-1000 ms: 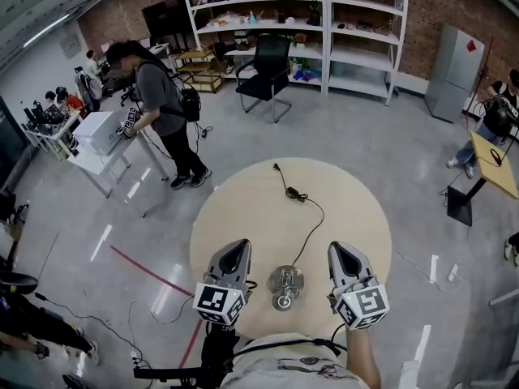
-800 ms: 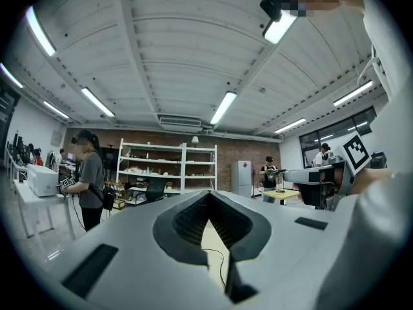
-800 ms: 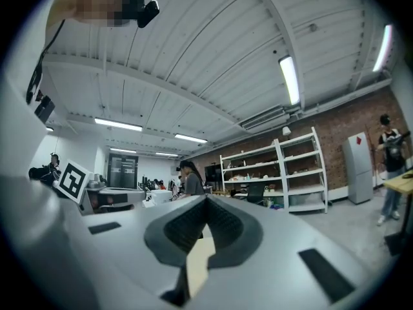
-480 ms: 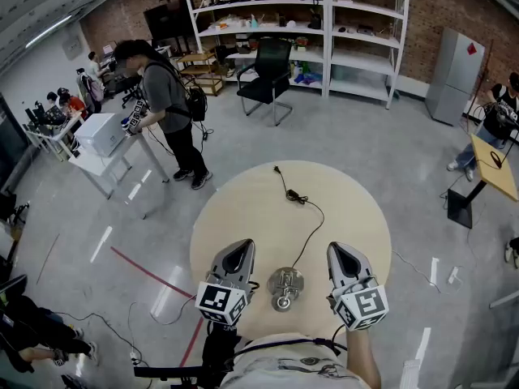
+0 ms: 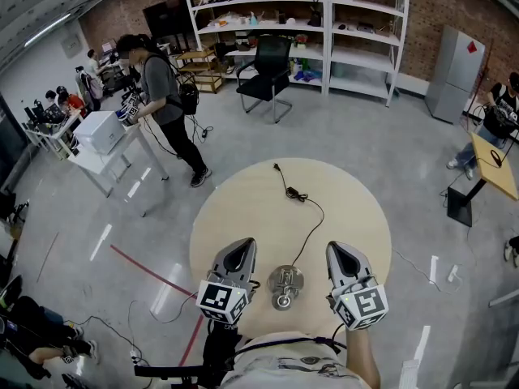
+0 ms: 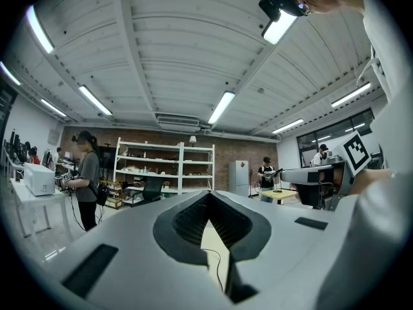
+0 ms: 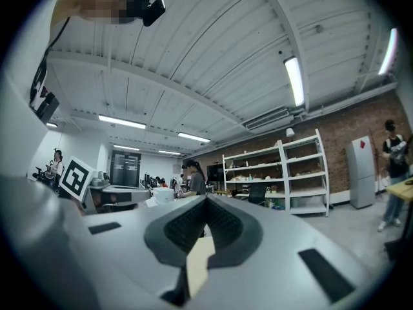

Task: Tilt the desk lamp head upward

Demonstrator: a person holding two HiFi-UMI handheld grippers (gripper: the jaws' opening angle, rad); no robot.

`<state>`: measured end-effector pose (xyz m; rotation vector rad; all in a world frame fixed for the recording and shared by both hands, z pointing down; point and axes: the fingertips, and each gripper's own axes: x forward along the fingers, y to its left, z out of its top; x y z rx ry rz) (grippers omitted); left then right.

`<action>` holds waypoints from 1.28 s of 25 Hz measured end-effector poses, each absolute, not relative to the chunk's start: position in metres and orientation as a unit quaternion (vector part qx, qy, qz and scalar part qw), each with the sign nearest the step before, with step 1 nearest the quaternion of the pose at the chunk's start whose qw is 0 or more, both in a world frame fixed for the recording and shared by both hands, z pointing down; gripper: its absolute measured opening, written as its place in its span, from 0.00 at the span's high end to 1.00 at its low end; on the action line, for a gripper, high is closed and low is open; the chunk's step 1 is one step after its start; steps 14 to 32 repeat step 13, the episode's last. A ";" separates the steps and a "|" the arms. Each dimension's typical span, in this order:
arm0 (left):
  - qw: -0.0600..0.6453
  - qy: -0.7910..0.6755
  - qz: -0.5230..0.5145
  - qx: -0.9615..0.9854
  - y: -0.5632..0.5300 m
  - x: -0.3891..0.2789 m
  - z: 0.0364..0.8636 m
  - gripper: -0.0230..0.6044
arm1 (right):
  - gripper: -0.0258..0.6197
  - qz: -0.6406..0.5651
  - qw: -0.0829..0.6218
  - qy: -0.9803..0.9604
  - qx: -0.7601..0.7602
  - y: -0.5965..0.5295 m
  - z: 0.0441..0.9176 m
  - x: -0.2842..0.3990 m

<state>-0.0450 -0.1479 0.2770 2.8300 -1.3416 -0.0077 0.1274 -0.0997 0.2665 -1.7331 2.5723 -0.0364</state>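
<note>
I am looking down on a round tabletop (image 5: 243, 209), and the desk lamp (image 5: 284, 285) is standing near its 6 o'clock edge, small and chrome. From this steep angle I cannot tell how its head is tilting. Its black cable (image 5: 312, 217) is snaking away toward 12 o'clock and ending in a plug near the far edge.

The left tool (image 5: 237, 252) is hanging just at the lamp's 9 o'clock and the right tool (image 5: 343, 252) at its 3 o'clock. Both are pointing toward 12 o'clock, and neither is touching the lamp. In the left gripper view the left tool's jaws are meeting at their tips with nothing between them. In the right gripper view the right tool's jaws are likewise pressing together, empty.

Beyond the tabletop, a person (image 5: 162, 96) is standing at a white table at about 10 o'clock. An office chair (image 5: 268, 67) is sitting before white shelving (image 5: 324, 23) at 12 o'clock.
</note>
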 end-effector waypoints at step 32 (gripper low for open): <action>0.008 -0.425 -0.004 0.905 -0.152 -0.045 0.277 0.96 | 0.96 -0.015 0.017 0.835 -0.550 -0.102 0.270 0.122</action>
